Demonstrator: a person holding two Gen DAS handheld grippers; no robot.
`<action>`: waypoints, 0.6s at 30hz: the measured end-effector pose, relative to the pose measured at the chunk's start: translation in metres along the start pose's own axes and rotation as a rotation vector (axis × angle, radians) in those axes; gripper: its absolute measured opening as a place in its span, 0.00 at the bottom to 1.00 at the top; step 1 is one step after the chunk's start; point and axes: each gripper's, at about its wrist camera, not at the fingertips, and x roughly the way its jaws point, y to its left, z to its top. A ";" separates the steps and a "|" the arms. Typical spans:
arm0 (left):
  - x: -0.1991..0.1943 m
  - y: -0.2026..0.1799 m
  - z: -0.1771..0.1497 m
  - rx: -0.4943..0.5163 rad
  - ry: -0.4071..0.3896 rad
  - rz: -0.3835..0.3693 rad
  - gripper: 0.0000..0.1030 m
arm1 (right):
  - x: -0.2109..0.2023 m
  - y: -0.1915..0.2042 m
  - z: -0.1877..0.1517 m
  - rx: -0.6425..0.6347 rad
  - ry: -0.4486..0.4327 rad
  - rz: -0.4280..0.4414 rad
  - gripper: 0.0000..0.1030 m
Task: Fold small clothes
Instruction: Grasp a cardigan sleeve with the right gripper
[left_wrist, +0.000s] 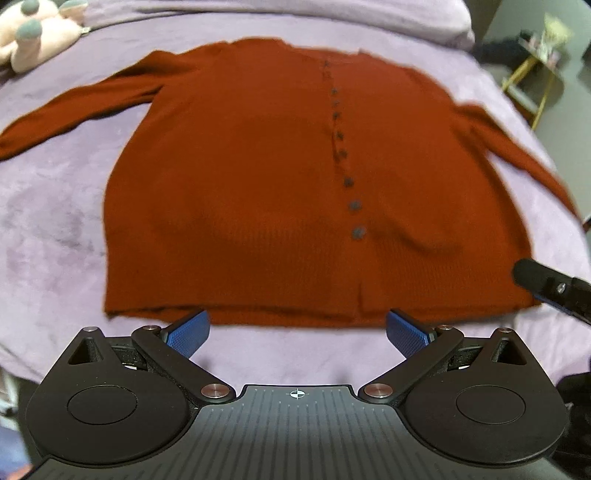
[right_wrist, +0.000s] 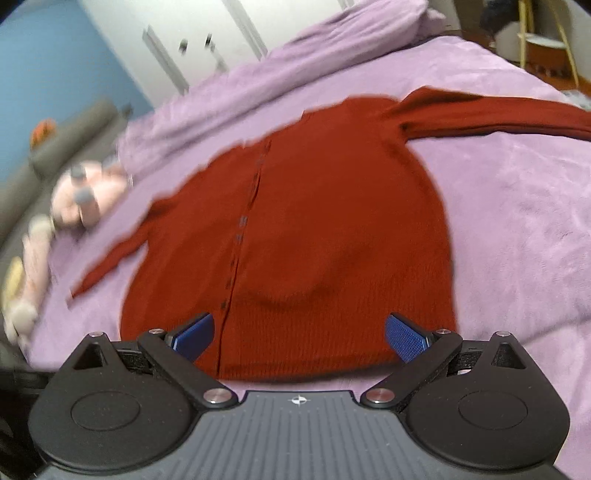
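A lilac blanket (left_wrist: 55, 206) covers the bed. A pink plush toy (left_wrist: 35, 31) lies near its far left corner. Beyond the far right corner stands a yellow-legged stand (left_wrist: 532, 77)

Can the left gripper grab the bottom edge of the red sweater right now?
Probably yes. The left gripper is open, and the red sweater lies flat with its hem just ahead of the fingers. Nothing lies between them.

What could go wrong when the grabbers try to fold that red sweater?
Three things might go wrong. The red cardigan lies flat on a soft purple blanket, so the open left gripper or open right gripper might pinch blanket along with the hem. Its long sleeves are spread wide and could trail or bunch during a fold. The pink plush toy sits near one sleeve and might get bumped.
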 end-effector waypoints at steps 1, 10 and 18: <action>-0.001 0.001 0.004 -0.010 -0.024 -0.005 1.00 | -0.002 -0.013 0.008 0.029 -0.043 0.005 0.96; 0.024 0.007 0.036 -0.104 -0.037 -0.016 1.00 | -0.008 -0.202 0.105 0.455 -0.394 -0.288 0.37; 0.050 0.002 0.046 -0.122 -0.054 -0.050 1.00 | 0.013 -0.317 0.108 0.880 -0.531 -0.259 0.34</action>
